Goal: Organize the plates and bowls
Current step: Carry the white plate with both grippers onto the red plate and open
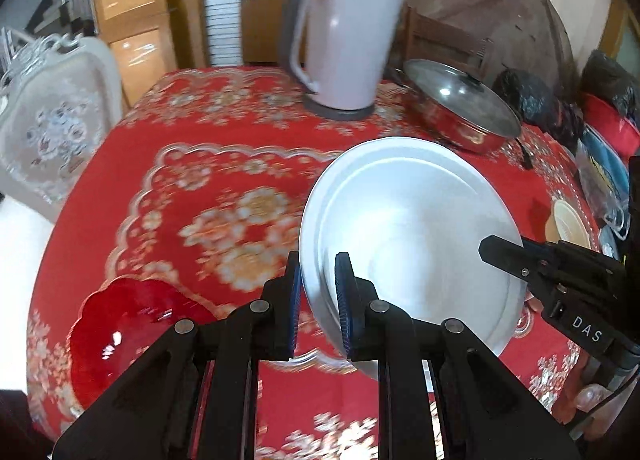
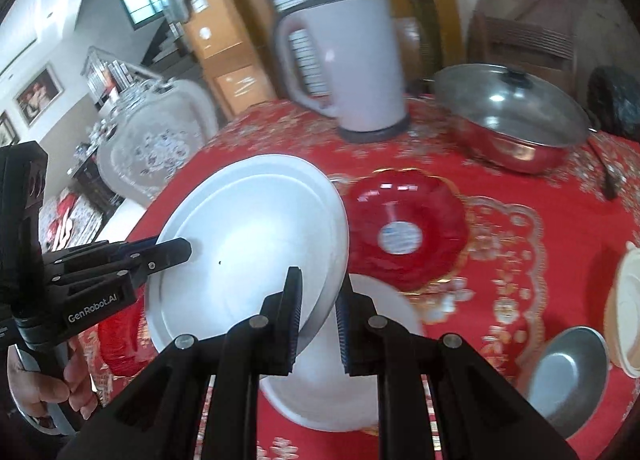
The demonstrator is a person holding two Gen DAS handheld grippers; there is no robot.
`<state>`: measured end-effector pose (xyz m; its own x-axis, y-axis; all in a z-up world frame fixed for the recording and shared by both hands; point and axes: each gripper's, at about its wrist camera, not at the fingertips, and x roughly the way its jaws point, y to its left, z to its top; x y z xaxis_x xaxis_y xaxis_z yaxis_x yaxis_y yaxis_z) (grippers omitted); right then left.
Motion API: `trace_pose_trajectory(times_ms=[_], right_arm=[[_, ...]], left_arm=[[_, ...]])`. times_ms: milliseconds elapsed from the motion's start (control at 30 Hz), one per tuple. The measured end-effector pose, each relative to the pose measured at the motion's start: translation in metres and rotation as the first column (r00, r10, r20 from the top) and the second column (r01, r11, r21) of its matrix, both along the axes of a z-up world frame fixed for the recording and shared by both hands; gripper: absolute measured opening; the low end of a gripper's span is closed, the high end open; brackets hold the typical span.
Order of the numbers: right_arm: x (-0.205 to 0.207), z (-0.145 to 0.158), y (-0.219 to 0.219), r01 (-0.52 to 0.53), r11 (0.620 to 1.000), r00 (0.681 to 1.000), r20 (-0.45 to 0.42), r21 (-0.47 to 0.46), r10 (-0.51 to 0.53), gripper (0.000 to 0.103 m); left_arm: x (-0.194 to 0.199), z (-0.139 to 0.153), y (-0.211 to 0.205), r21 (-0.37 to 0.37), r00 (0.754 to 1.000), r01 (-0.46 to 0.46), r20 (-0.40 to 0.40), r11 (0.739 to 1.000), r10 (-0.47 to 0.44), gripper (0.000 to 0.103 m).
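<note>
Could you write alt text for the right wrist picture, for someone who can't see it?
Two black handheld grippers pinch opposite edges of a round white plate, lifted above a red floral tablecloth; a red glass bowl and pale electric kettle sit behind.

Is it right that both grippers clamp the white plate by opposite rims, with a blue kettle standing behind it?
Not quite: the kettle is pale pink with a grey base, as the left wrist view shows. Both the left gripper and right gripper do clamp the white plate.

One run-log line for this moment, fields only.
phase: carrying | held: white plate, tilted, off the table | left gripper: shut on its rim | right gripper: shut on opposite rim | below: second white plate
</note>
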<state>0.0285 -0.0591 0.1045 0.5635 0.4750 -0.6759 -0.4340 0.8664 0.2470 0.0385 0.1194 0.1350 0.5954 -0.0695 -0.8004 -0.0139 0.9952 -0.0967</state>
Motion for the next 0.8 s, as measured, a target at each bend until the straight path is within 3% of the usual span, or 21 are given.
trace_pose_trajectory(times_ms=[500, 800], right_arm=[[-0.017, -0.011, 0.093, -0.163, 0.987, 0.986, -0.021, 0.000, 0.163, 0.018], [-0.045, -0.020, 0.149, -0.282, 0.959, 0.959, -0.040, -0.040, 0.280, 0.018]], left_arm=[[-0.054, -0.007, 0.089, 0.006, 0.990, -0.143, 0.005, 0.990, 0.143, 0.016], [-0.093, -0.026, 0.134, 0.004, 0.976, -0.214, -0.035, 0.977, 0.214, 0.016]])
